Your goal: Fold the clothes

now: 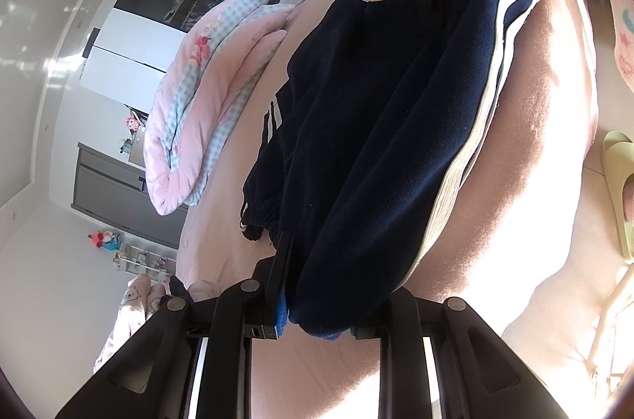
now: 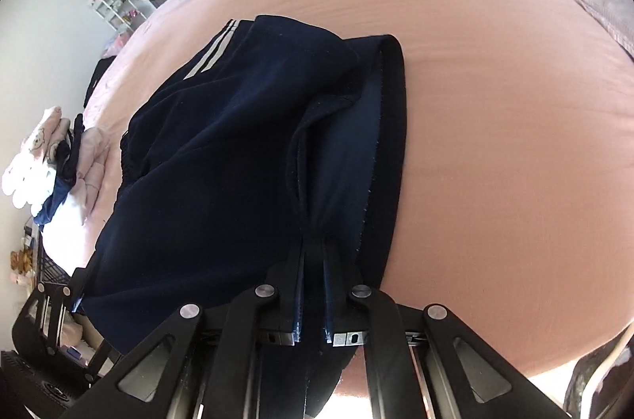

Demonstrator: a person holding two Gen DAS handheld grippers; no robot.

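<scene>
Since we want these navy track pants (image 1: 368, 126) folding evenly across the pink bed (image 2: 515, 141), left gripper (image 1: 317, 304) and right gripper (image 2: 313, 284) each clamp an end.

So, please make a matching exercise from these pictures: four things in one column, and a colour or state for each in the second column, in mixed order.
Column one:
1. navy trousers
2. bed sheet
3. folded quilt
4. right gripper

Column two:
A. plain peach-pink, lying flat
B. shut on dark cloth
C. dark blue with white side stripes
D. pink with pale blue checks

Right pairs: 1-C, 2-A, 3-D, 4-B
</scene>
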